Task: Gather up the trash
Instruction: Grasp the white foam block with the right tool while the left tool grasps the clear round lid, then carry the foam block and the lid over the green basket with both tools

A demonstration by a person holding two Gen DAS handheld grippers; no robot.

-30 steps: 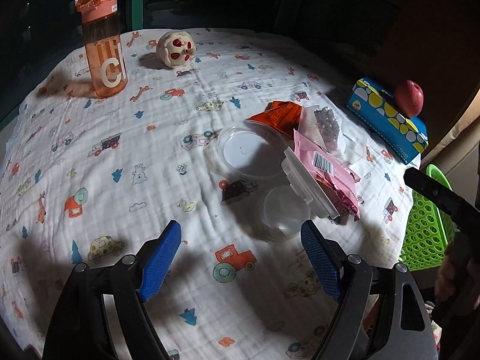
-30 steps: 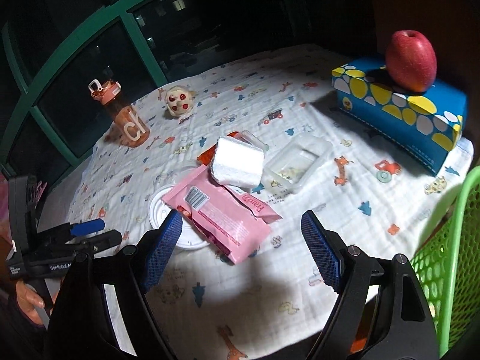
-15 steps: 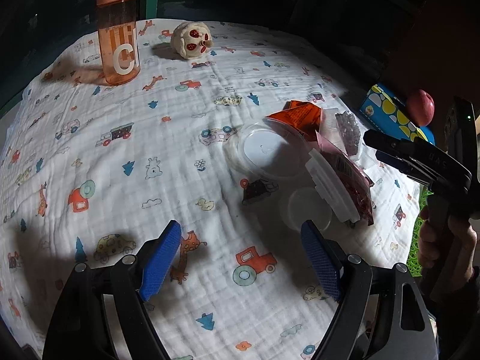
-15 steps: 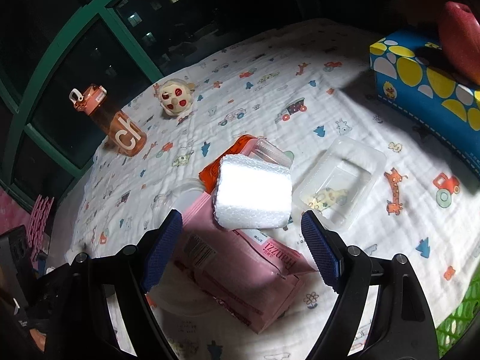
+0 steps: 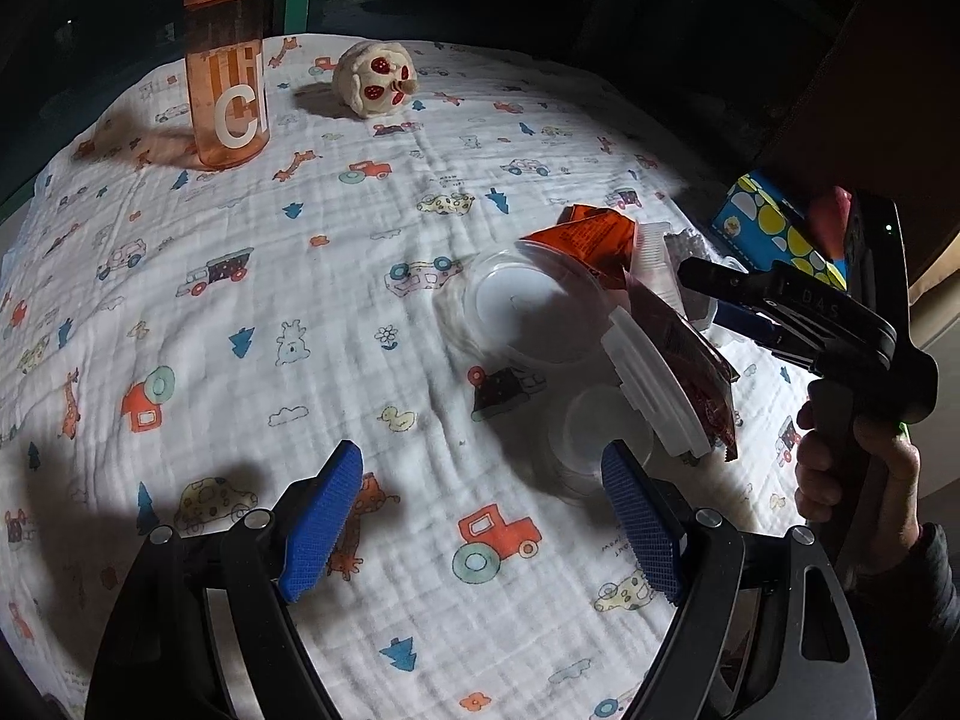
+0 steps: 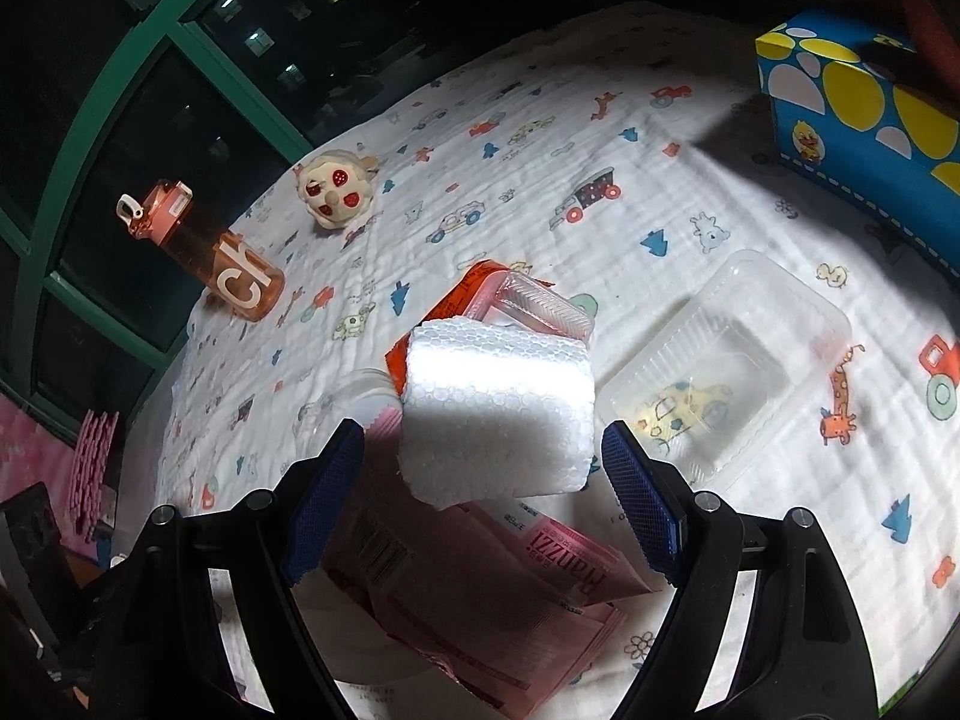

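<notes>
Right gripper (image 6: 483, 507): jaws spread wide, nothing held. The white foam block (image 6: 498, 408) sits between the blue pads (image 6: 639, 510) but touches neither; it rests on the pink snack wrapper (image 6: 480, 594), which lies flat directly below the gripper. Just beyond the block: an orange wrapper (image 6: 474, 288) with a small ridged clear tray (image 6: 543, 306) on it. To the right of the block: a larger clear plastic tray (image 6: 738, 360) on the cloth, apart from the block.

Left gripper (image 5: 483, 525): jaws spread wide, nothing held, hanging over the printed tablecloth (image 5: 300, 276). A small clear cup (image 5: 594, 438) stands just beside the right pad; contact cannot be determined. Beyond it: a white lid (image 5: 654, 390) leaning against the pink wrapper, and a round clear container (image 5: 528, 312) next to the orange wrapper.

Far left: an orange water bottle (image 5: 225, 54), upright. Near it, a small plush toy (image 5: 375, 78). Far right: a blue box with yellow dots (image 6: 864, 114).
</notes>
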